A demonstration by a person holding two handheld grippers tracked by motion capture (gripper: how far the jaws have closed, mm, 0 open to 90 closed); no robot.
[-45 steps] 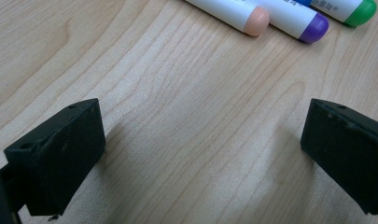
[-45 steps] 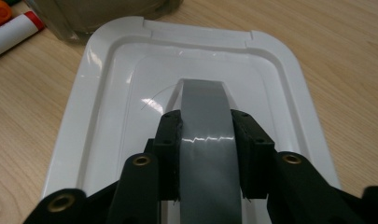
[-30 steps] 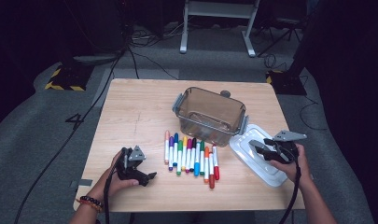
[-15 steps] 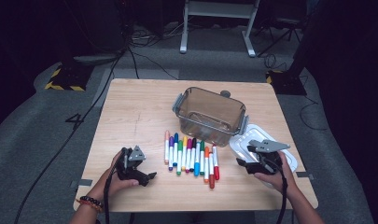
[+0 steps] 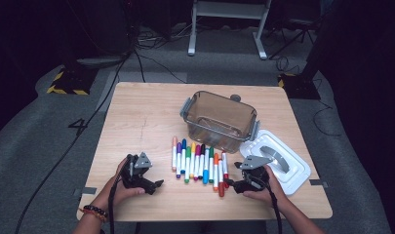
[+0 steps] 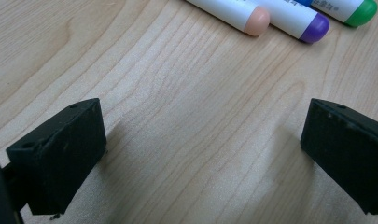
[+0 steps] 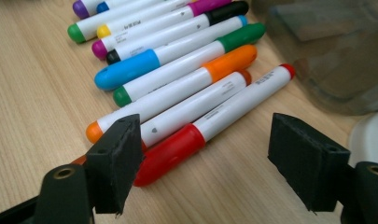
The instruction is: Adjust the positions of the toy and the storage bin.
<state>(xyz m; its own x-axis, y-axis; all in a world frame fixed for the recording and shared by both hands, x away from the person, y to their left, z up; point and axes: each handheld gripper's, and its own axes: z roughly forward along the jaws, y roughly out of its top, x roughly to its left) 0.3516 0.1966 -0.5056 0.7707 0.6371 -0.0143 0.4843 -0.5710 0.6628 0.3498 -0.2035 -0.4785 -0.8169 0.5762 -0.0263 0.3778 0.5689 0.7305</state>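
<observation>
On the pale wooden table (image 5: 146, 117), a clear brown plastic bin (image 5: 219, 119) stands beside its white lid (image 5: 295, 170), with a row of capped coloured markers (image 5: 200, 163) just in front. My right claw (image 5: 230, 184), jaws just opened and released around nothing, sits at the red-capped marker (image 7: 214, 126) on the row's near end. My left claw (image 5: 157, 184) rests apart, released over bare wood.

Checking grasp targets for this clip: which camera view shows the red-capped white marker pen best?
The right gripper view: the red-capped white marker pen lies close up, its cap between the open right gripper jaws, untouched. The high view shows it small, at the row's right end. The left gripper view shows other markers' tips.
</observation>
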